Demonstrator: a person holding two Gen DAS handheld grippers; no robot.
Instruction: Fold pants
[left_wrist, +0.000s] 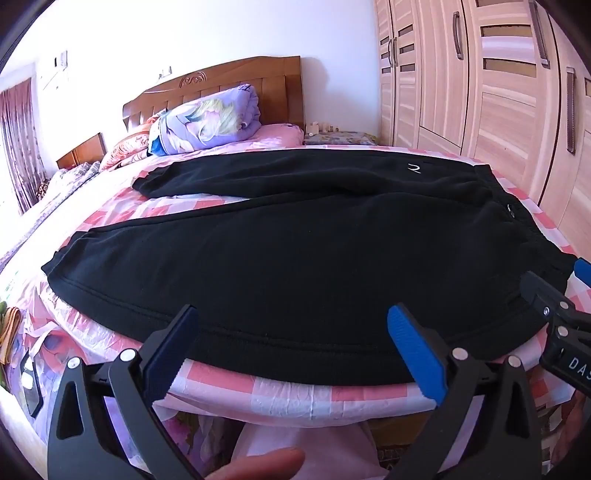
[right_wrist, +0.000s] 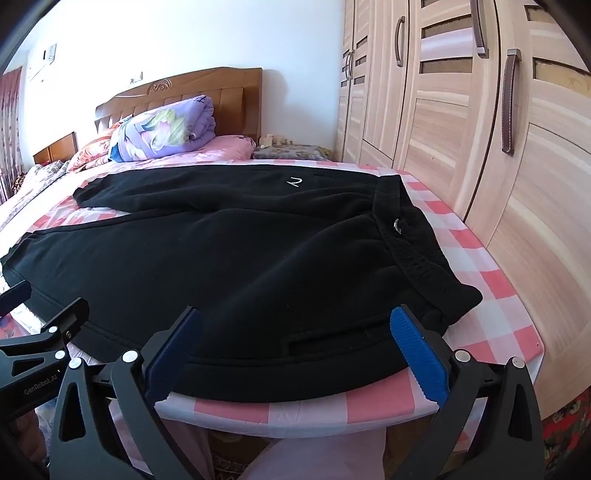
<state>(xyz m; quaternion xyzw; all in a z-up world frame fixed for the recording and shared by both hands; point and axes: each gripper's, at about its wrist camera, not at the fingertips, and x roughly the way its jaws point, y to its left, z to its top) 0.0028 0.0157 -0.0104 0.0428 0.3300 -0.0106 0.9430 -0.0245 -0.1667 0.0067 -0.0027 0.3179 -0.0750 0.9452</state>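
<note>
Folded purple quilt (right_wrist: 166, 127) against wooden headboard (right_wrist: 207, 86); wardrobe (right_wrist: 461, 122) beside bed.

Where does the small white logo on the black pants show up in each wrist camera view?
Left wrist view: the white logo sits upper right of centre, on the far leg.
Right wrist view: the logo sits near the centre, above the middle.
Shared landmark: the folded purple quilt by the headboard.

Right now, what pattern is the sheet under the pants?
Pink and white checks on the sheet beneath the black pants; clearest in the right wrist view.
</note>
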